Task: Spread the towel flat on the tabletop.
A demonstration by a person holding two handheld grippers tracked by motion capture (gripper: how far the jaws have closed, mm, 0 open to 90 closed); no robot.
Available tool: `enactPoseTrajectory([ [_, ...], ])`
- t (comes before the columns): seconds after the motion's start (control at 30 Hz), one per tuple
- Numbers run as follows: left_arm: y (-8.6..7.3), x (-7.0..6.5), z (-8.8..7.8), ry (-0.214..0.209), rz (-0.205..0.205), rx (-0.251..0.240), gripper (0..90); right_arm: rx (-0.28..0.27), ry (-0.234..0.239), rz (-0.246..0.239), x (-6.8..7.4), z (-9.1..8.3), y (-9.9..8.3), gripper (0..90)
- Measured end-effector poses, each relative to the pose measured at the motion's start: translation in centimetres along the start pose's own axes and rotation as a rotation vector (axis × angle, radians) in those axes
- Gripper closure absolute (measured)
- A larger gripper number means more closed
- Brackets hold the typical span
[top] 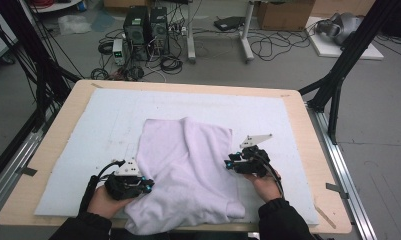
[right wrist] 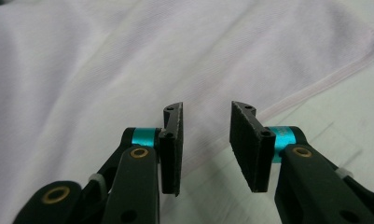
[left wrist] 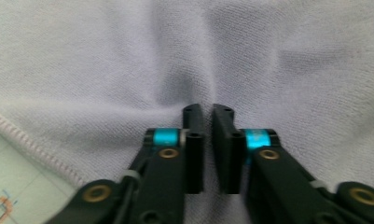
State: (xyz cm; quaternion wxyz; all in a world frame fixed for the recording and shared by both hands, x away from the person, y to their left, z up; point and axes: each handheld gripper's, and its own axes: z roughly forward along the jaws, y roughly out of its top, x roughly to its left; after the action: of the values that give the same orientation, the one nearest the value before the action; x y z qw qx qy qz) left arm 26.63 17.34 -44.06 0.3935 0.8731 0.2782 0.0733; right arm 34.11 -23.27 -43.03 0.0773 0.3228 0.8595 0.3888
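A pale lilac garment [top: 188, 165] lies rumpled on the white foam mat [top: 108, 120], reaching the table's near edge. My left gripper [top: 149, 186] rests at the garment's near left side. In the left gripper view its jaws stand almost together at the left gripper's tips [left wrist: 209, 112], and the cloth [left wrist: 105, 60] puckers in folds towards them, so it is pinched. My right gripper [top: 229, 164] sits at the garment's right edge. The right gripper [right wrist: 206, 109] has its jaws apart with nothing between them, over the garment's stitched hem [right wrist: 315, 88].
The mat covers most of a wooden table [top: 63, 115]. Black frame posts [top: 338, 75] stand at the right and left of it. Beyond the far edge, computer towers [top: 145, 30] and loose cables [top: 268, 45] lie on the floor.
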Motion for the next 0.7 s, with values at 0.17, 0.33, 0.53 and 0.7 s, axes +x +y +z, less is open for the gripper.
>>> enactPoseTrajectory([
  [0.17, -0.1, -0.1, -0.1, 0.000, 0.012, -0.005, 86.3, 0.050, -0.010, -0.003, -0.8, 1.7, 0.5, 88.0],
  [0.33, -0.3, -0.1, -0.5, -0.002, 0.011, -0.010, 86.7, 0.071, -0.088, 0.000, -1.9, 0.9, 0.5, 88.7],
  [0.53, -0.7, 0.1, -1.9, -0.029, -0.006, -0.047, 66.5, -0.009, -0.010, 0.007, -1.2, -2.2, -0.5, 69.2],
  [0.7, -1.5, -0.1, -1.4, 0.005, 0.008, -0.017, 62.2, -0.041, 0.175, -0.101, 3.4, -3.1, -2.2, 55.7],
])
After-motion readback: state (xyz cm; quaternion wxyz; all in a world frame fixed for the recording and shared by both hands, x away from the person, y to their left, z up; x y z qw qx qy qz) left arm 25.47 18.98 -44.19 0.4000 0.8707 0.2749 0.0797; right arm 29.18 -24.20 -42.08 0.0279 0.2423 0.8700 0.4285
